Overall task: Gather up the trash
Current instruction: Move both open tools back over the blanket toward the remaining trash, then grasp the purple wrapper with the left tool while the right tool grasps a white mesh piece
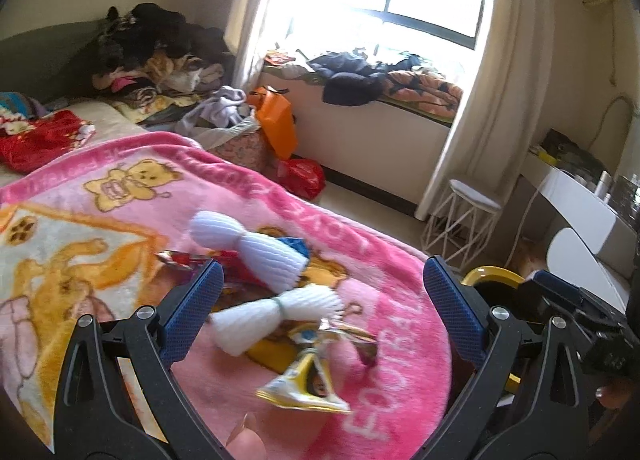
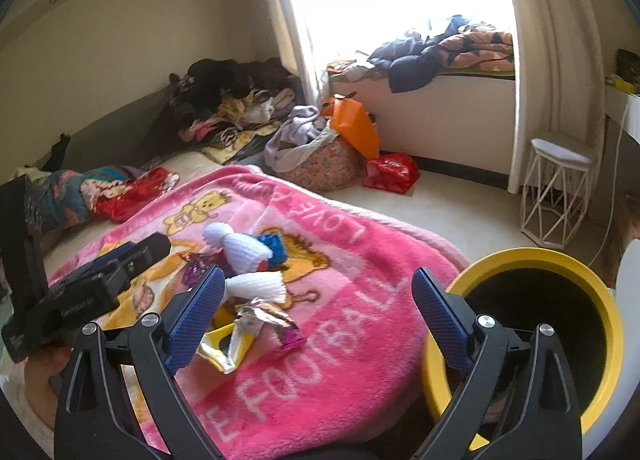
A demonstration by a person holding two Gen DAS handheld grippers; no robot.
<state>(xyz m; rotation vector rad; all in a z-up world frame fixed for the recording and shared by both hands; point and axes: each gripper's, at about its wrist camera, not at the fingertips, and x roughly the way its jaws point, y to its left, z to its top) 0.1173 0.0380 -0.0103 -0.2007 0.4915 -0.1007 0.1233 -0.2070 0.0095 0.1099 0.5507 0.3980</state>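
On the pink blanket (image 2: 360,300) that covers the bed lies a little heap of trash, and a yellow bin (image 2: 520,260) with a black inside stands just beside the bed, on the right. Nearest is a crumpled yellow wrapper (image 1: 304,380), shiny and bent, with a small purple wrapper (image 2: 290,336) just beside it. I think these are very light and thin, and a bit slippery, so a puff of air could move them; a pinch on a crumpled fold in the middle should hold better than one on a flat edge. Behind them lie two white foam nets (image 1: 276,308), ribbed and soft, each squeezed in at one spot like a bow. They look squashy and light, and the narrow squeezed spot seems the best place to grab. A blue piece (image 2: 274,246) and some red and silver wrappers (image 1: 180,259) sit at the back of the heap, partly hidden. The left claw (image 1: 320,308) is wide open and holds nothing, with the foam nets between its blue fingers. The right claw (image 2: 316,312) is wide open and empty too, above the blanket near the bin.
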